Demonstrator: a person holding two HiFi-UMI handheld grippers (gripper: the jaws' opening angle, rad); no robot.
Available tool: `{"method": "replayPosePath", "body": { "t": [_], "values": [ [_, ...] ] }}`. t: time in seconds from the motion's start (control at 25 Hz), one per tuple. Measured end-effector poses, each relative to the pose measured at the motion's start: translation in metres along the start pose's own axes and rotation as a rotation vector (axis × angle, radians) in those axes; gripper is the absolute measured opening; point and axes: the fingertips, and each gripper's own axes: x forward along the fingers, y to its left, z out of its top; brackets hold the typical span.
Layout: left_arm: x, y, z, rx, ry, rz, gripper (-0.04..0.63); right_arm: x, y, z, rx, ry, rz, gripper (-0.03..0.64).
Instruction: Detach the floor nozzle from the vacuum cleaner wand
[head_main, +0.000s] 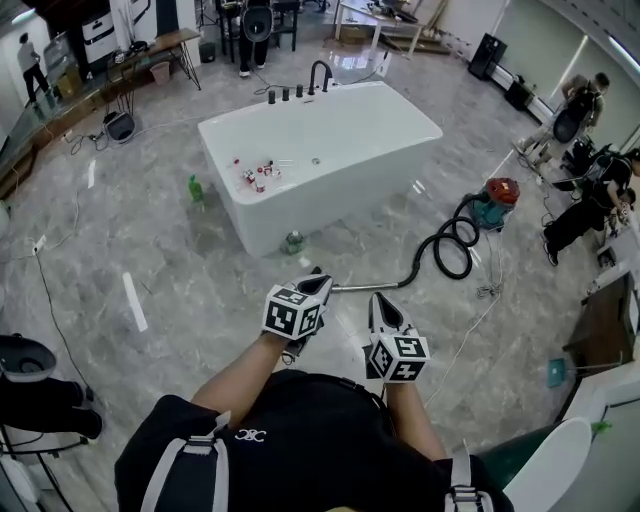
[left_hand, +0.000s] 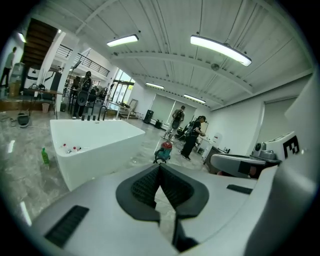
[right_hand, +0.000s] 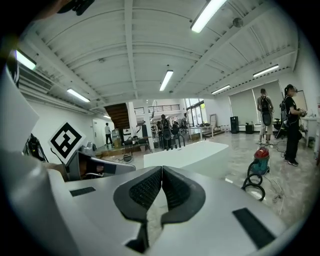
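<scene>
In the head view a red and teal vacuum cleaner (head_main: 497, 201) stands on the marble floor at the right. Its black hose (head_main: 450, 246) coils toward me and joins the metal wand (head_main: 365, 287). The wand's near end runs behind my left gripper (head_main: 321, 283), so the floor nozzle is hidden. My right gripper (head_main: 382, 302) is just right of the wand. Both are shut and empty, held side by side above the floor. The left gripper view shows shut pads (left_hand: 150, 186) and the vacuum cleaner (left_hand: 163, 151) far ahead. The right gripper view shows shut pads (right_hand: 150, 189) and the vacuum cleaner (right_hand: 260, 162).
A white bathtub (head_main: 330, 165) stands ahead, with a green bottle (head_main: 195, 187) left of it and a small round item (head_main: 293, 241) at its foot. Cables trail over the floor. People (head_main: 585, 205) work at the right, by a desk (head_main: 605, 325).
</scene>
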Motion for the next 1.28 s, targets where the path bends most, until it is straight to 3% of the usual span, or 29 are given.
{"method": "replayPosePath", "body": {
  "t": [0.44,0.56,0.76,0.96,1.28],
  "values": [
    [0.095,0.062,0.017,-0.050,0.110,0.095,0.009,0.095,-0.064,-0.008,0.029,0.060,0.055,0.014],
    [0.134,0.074,0.038,-0.050,0.091,0.128,0.009,0.137,-0.100,0.005,0.006,0.060,0.093,0.014],
    [0.192,0.092,0.087,-0.063,0.050,0.209,0.009,0.207,-0.160,0.061,-0.024,0.033,0.164,0.014],
    [0.237,0.117,0.120,-0.140,0.012,0.284,0.009,0.261,-0.203,0.086,-0.060,0.069,0.241,0.014],
    [0.305,0.152,0.135,-0.264,-0.031,0.383,0.009,0.333,-0.258,0.088,-0.128,0.159,0.349,0.014]
  ]
}}
